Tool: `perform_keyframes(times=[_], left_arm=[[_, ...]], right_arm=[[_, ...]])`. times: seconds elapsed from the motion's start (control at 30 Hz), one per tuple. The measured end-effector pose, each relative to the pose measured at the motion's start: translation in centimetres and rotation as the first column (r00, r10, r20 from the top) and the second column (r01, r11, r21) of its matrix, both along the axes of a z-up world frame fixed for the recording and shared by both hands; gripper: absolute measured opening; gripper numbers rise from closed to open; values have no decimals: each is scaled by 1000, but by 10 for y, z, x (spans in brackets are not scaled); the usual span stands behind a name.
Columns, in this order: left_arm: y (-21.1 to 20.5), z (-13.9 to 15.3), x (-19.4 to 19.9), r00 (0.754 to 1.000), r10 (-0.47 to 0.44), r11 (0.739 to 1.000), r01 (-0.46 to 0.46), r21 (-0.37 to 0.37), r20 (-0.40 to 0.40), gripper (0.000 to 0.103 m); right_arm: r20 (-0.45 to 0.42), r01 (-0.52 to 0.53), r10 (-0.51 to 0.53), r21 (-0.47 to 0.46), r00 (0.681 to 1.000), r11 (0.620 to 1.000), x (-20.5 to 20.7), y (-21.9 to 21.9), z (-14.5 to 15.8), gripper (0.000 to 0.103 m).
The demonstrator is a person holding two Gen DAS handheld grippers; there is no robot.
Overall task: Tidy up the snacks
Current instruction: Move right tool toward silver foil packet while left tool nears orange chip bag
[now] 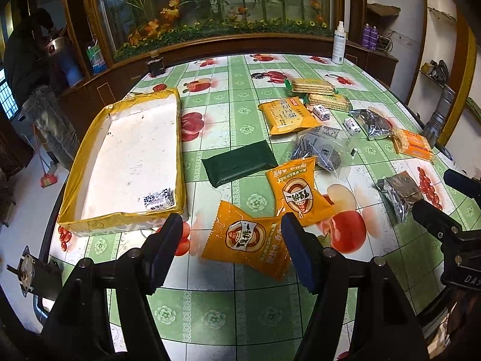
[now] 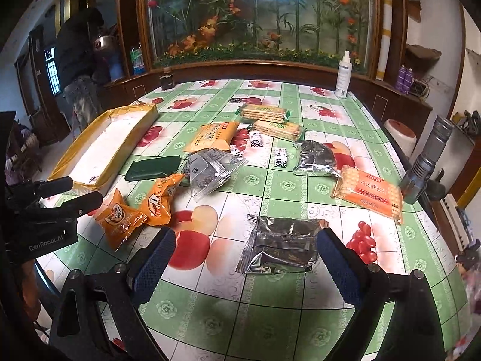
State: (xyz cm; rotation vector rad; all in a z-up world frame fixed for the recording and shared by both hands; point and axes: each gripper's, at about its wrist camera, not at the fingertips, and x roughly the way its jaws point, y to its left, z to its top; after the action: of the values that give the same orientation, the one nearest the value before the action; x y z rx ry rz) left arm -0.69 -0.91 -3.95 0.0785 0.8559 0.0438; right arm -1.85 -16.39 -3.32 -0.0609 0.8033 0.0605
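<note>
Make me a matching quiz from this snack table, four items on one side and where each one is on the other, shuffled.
1. small white candy
2. dark green packet
3. white spray bottle
4. silver foil packet

A. far edge of the table
B. between the right tongs' open fingers
C. inside the yellow tray
D. on the cloth just right of the tray

Pairs: 1-C, 2-D, 3-A, 4-B

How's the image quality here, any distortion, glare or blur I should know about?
Left wrist view: fisheye bends the table edges, black corners, packets sharp. Right wrist view: same curvature, glare on the silver packet between the open right gripper fingers, blur at the far right edge.
</note>
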Motion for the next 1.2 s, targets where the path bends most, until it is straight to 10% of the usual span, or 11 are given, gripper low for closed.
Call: perform_keyframes(times=[0.77, 1.2], left_arm=[[11, -12, 1, 996, 44, 999, -45, -16, -76, 67], [25, -23, 1, 993, 2, 997, -11, -73, -122, 67]], right_arm=[[-11, 36, -39, -161, 999, 986, -8, 7, -5, 96], [-53, 9, -9, 4, 999, 1000, -19, -28, -17, 96]])
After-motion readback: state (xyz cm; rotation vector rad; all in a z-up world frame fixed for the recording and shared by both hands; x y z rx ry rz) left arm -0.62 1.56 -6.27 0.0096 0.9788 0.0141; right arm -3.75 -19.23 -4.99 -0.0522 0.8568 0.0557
